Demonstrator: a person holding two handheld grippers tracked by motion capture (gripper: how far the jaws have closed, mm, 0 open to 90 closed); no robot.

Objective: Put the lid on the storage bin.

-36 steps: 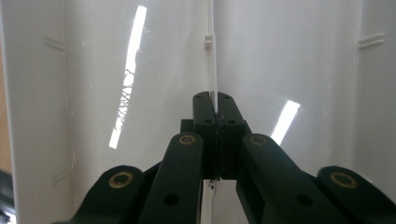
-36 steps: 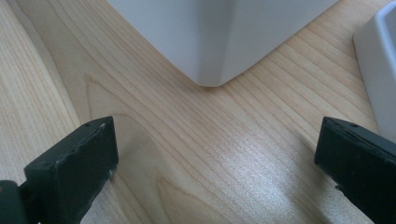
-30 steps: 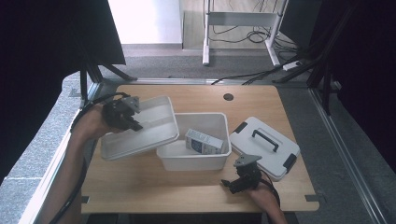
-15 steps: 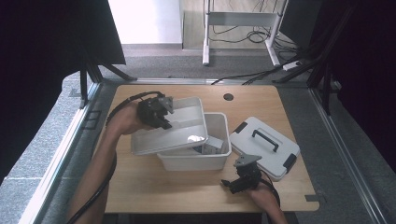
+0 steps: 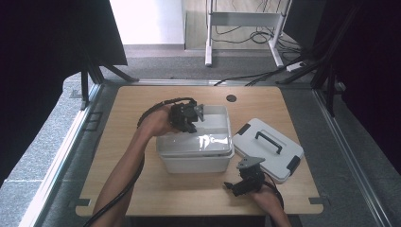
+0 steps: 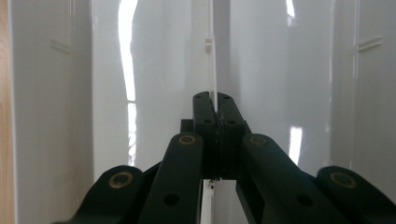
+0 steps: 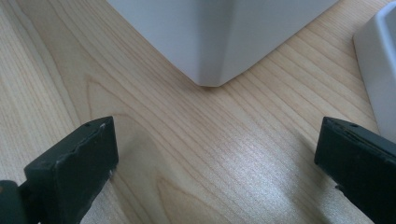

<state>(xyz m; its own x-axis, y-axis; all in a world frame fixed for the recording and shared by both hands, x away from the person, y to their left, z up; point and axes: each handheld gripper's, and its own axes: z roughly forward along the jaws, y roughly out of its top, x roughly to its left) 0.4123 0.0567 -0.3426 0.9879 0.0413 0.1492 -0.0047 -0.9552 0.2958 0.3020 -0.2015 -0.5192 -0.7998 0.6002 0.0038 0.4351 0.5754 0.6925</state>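
The tray [image 5: 208,137] is sitting right on top of the bin [image 5: 196,161], pretty much covering its opening, with its shiny white surface catching glare. The left gripper [image 5: 193,117] is at the tray's far left corner, and in the left gripper view its jaws are squeezed tight on the thin upright edge of the tray [image 6: 140,93], so it's got a firm pinch on the rim there. Just right of the bin lies the lid [image 5: 268,148], a flat grey-white one with a dark handle and dark clips, turned at an angle and nearly touching the bin's right side. The right gripper [image 5: 244,183] sits near the bin's front right corner, low over the table [image 5: 142,198], jaws spread wide with nothing between them. In the right gripper view you can see the bin's corner [image 7: 210,42] just ahead over bare wood, and a bit of the lid [image 7: 380,60] off to the side.
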